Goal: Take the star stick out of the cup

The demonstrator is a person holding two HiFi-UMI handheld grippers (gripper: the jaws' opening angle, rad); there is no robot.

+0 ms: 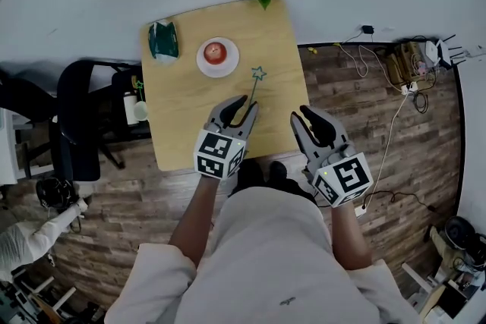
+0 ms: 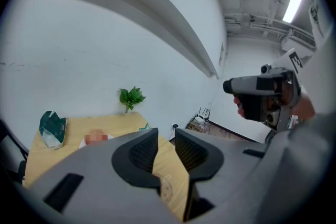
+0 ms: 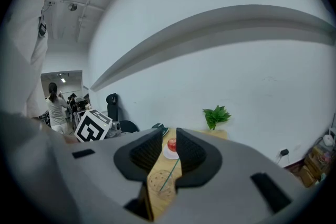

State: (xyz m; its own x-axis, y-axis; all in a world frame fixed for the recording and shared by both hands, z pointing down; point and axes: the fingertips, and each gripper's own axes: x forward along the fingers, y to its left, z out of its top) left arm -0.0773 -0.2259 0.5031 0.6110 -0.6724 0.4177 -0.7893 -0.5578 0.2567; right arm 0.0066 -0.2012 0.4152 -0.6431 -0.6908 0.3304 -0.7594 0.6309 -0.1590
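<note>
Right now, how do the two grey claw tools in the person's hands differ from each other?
The left gripper is over the table, its tips beside the star stick. The right gripper hangs past the table's right edge, above the floor. The left gripper leans rightward and the right gripper leans leftward, so they angle toward each other. Both are grey, with jaws slightly apart and gripping nothing.

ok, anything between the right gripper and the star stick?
Nothing visible. The right gripper's open jaws look straight at the star stick in the clear cup, with only bare table between. The left gripper, also open, is above the cup, off that line.
</note>
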